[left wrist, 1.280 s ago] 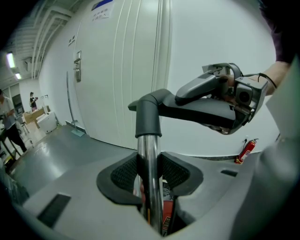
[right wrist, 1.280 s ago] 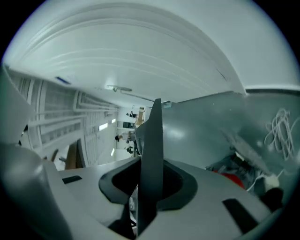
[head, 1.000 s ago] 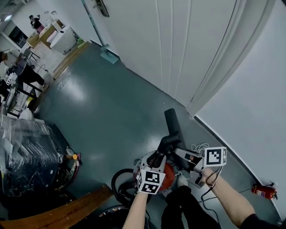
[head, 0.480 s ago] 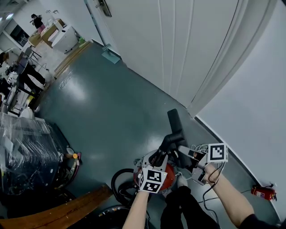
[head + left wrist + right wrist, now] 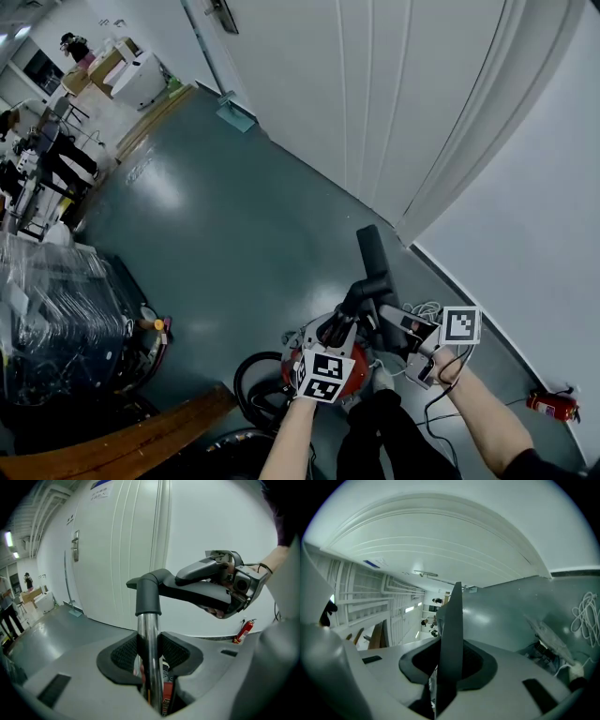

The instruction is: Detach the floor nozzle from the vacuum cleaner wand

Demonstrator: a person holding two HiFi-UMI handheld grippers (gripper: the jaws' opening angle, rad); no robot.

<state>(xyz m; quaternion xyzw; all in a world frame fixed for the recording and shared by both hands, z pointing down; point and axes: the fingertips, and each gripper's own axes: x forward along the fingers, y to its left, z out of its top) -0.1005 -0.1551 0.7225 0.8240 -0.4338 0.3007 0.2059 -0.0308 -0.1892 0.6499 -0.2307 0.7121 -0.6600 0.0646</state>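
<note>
The vacuum's metal wand (image 5: 149, 639) runs up between the pads of my left gripper (image 5: 150, 656), which is shut on it below the dark grey collar (image 5: 147, 595). From the collar the black floor nozzle (image 5: 197, 590) reaches right to my right gripper (image 5: 229, 585). In the right gripper view the nozzle (image 5: 452, 630) shows as a thin dark blade clamped between the pads of my right gripper (image 5: 449, 660). From the head view the nozzle (image 5: 372, 255) sticks up above both grippers, left gripper (image 5: 330, 336) and right gripper (image 5: 396, 323), over the red vacuum body (image 5: 354, 361).
White panelled doors (image 5: 375, 103) and a wall stand close ahead. A cable coil (image 5: 427, 307) and a red fire extinguisher (image 5: 551, 402) lie by the wall. The black hose (image 5: 248, 384), a wooden plank (image 5: 141, 441) and plastic-wrapped goods (image 5: 56, 319) are at the left.
Both grips are unchanged. Nozzle and grippers sit slightly further right in the head view.
</note>
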